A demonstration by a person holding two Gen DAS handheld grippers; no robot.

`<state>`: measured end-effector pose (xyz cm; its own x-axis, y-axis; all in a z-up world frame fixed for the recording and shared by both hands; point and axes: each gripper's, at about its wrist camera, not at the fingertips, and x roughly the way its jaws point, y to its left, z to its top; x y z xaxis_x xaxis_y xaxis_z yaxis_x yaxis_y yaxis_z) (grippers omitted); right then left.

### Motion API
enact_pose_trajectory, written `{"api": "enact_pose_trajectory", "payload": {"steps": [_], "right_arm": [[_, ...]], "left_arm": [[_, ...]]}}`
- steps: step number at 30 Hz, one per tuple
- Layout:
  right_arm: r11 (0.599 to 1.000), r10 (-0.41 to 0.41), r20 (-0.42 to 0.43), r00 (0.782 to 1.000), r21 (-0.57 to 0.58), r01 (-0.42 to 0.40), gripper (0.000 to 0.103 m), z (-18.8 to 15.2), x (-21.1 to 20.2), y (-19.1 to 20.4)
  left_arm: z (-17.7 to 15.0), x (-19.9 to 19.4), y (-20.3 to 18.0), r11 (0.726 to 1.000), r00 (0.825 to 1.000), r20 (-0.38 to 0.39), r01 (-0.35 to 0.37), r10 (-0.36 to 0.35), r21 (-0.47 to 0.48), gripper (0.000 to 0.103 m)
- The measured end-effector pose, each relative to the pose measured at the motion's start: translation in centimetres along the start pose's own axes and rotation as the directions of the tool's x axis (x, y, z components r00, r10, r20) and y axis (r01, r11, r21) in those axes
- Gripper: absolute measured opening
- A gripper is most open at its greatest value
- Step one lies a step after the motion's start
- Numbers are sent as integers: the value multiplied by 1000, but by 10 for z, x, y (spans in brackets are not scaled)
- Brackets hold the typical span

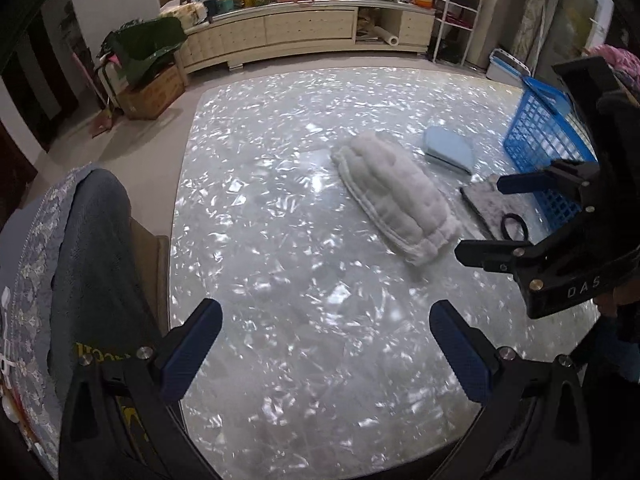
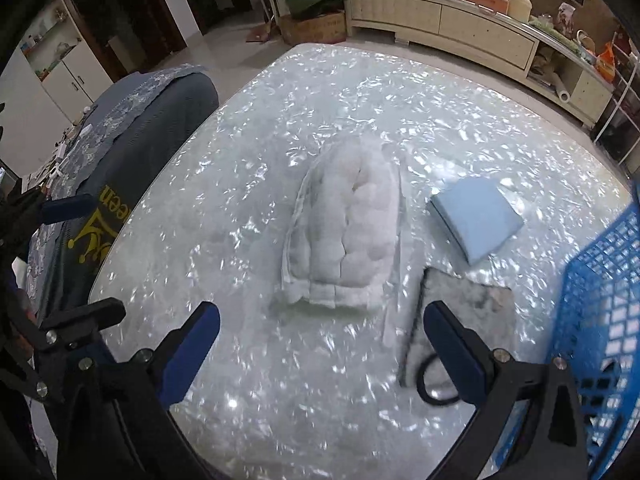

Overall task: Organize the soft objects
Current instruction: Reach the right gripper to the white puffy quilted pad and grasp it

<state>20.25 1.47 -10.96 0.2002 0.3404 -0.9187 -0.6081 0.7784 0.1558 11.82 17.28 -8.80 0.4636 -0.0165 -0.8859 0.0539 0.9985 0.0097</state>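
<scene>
With both grippers spread and empty, the white cushion (image 2: 344, 236) is found at twelve o'clock of the right gripper (image 2: 322, 344), long axis running away from it, while the left gripper (image 1: 326, 350) is kept farther off.

Dim, cool indoor light comes from overhead and breaks into countless white glints across the glossy table (image 1: 280, 216), the glare washing out its far edge. Shadows are soft and faint. Both fisheye views bend strongly toward black corners, and the blue basket (image 2: 600, 320) at the table's right edge smears slightly.
</scene>
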Motion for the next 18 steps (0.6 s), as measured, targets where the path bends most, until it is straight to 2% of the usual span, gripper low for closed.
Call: {"api": "enact_pose_trajectory", "payload": {"steps": [5, 10, 16, 18], "right_arm": [[1000, -9, -18, 1000, 14, 9, 103, 13, 18, -3], [999, -13, -36, 999, 29, 14, 103, 27, 40, -8], [997, -20, -72, 997, 69, 25, 102, 39, 67, -21], [997, -23, -86, 996, 77, 30, 99, 43, 77, -24]], "left_arm": [[8, 18, 16, 999, 1000, -4, 12, -12, -41, 103], [18, 36, 31, 999, 1000, -7, -7, 7, -51, 103], [27, 51, 39, 998, 1000, -16, 13, -14, -57, 103], [28, 53, 39, 998, 1000, -10, 23, -24, -52, 103]]}}
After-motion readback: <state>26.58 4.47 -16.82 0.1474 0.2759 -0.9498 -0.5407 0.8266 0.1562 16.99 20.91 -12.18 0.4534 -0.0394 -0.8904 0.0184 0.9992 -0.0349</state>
